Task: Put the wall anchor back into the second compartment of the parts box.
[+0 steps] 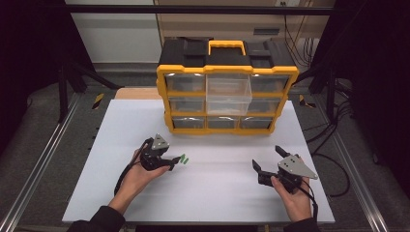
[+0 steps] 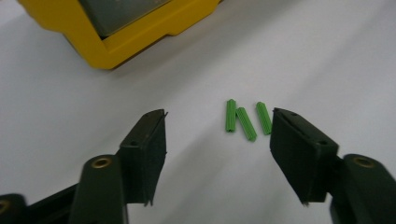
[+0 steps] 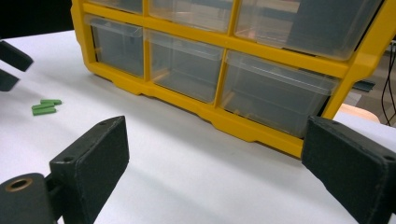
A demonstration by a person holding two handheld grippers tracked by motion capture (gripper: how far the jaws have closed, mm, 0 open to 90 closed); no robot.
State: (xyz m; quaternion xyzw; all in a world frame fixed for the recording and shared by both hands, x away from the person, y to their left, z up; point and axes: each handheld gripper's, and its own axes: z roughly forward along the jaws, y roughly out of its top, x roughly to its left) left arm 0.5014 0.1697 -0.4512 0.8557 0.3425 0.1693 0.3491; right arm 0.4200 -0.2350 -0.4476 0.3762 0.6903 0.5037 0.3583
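Three small green ribbed plastic plugs (image 1: 183,158) (image 2: 245,120) (image 3: 45,107) lie side by side on the white table. My left gripper (image 1: 173,163) (image 2: 217,116) is low over the table right beside them and is open; the plugs lie just past its fingertips, close to the right-hand jaw, untouched. Its black jaws also show at the left edge of the right gripper view (image 3: 11,65). My right gripper (image 1: 267,157) (image 3: 217,128) stands wide open and empty near the table's front right, pointing at the bottom row of drawers.
A yellow and black drawer organizer (image 1: 227,128) (image 2: 107,46) (image 3: 243,126) with clear drawers stands at the back middle of the white table (image 1: 217,193). One middle drawer (image 1: 228,92) is pulled out. Cables trail off the right side.
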